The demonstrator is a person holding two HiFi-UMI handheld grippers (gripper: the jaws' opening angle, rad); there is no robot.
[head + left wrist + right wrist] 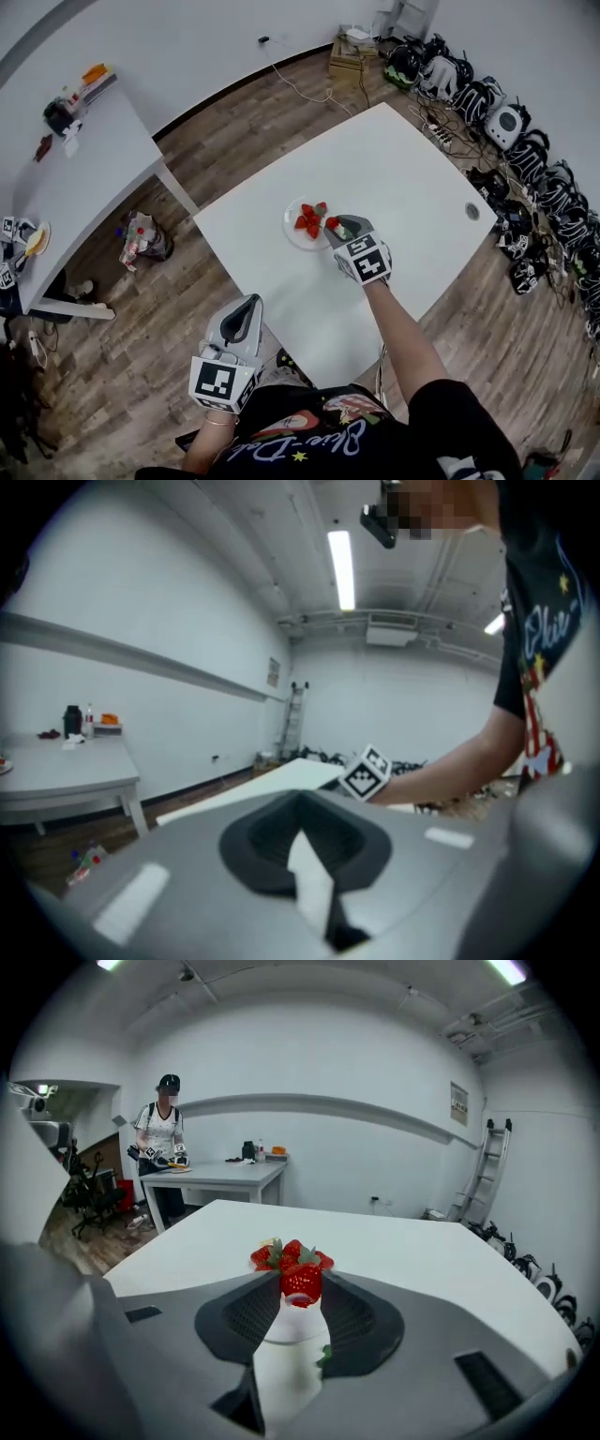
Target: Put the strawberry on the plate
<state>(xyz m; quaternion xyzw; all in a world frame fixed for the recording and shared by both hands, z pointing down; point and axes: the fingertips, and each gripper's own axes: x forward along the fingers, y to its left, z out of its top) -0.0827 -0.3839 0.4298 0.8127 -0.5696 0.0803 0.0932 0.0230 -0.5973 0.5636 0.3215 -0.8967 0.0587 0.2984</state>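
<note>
A clear plate (292,228) near the middle of the white table (412,187) holds a few red strawberries (308,221). My right gripper (335,226) is at the plate's right rim, shut on one more strawberry (331,223). In the right gripper view that strawberry (302,1282) sits pinched at the tips of my right gripper (301,1294), with the plated strawberries (289,1253) just beyond. My left gripper (248,303) hangs low off the table's near edge, jaws together and empty. In its own view, my left gripper (302,803) points across the table toward the right gripper's marker cube (364,773).
A second white table (84,178) with small items stands at the left; a person (161,1138) works there. A bag (142,238) lies on the wooden floor between the tables. Headsets and cables (525,150) line the right wall. A ladder (489,1177) leans on the far wall.
</note>
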